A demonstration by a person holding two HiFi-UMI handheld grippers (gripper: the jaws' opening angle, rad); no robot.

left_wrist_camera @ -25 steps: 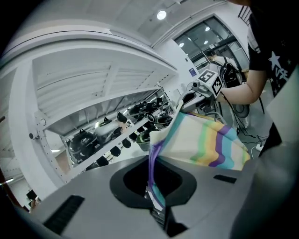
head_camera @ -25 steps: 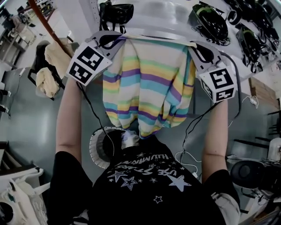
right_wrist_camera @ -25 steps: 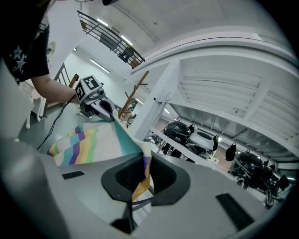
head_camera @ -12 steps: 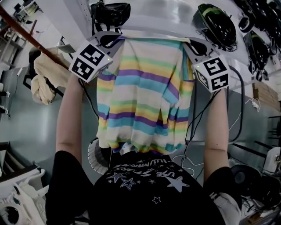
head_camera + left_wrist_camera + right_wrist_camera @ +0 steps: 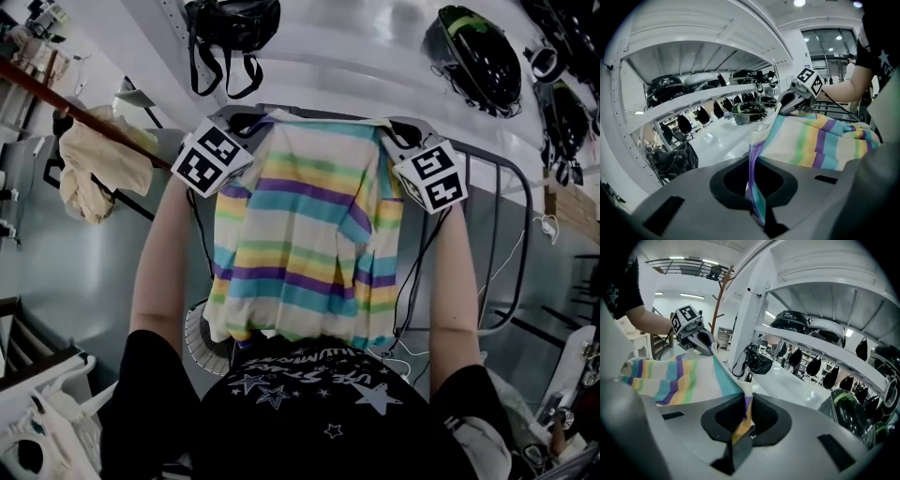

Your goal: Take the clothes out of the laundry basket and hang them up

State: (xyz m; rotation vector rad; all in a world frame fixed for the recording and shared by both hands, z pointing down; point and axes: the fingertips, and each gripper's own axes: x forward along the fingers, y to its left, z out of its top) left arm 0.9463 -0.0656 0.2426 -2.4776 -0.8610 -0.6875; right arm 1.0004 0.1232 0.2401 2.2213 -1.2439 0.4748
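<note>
- Two grippers hold one striped shirt [image 5: 300,234] spread flat between them in front of the person's chest. Its hem hangs over the laundry basket [image 5: 195,336], whose white rim shows at the shirt's lower left corner.
- The left gripper [image 5: 242,122] is clamped tight on the shirt's upper left edge, with a fold of purple and teal cloth pinched in its jaws.
- The right gripper [image 5: 398,131] grips the upper right edge. Its jaws have just eased slightly apart, with cloth pressed between them.
- The shirt's top edge sits near a curved metal rail [image 5: 511,173].
- Beyond it, helmets [image 5: 473,47] rest on white shelves.
- At the left, a cream garment [image 5: 94,169] hangs from a brown pole [image 5: 56,89].
</note>
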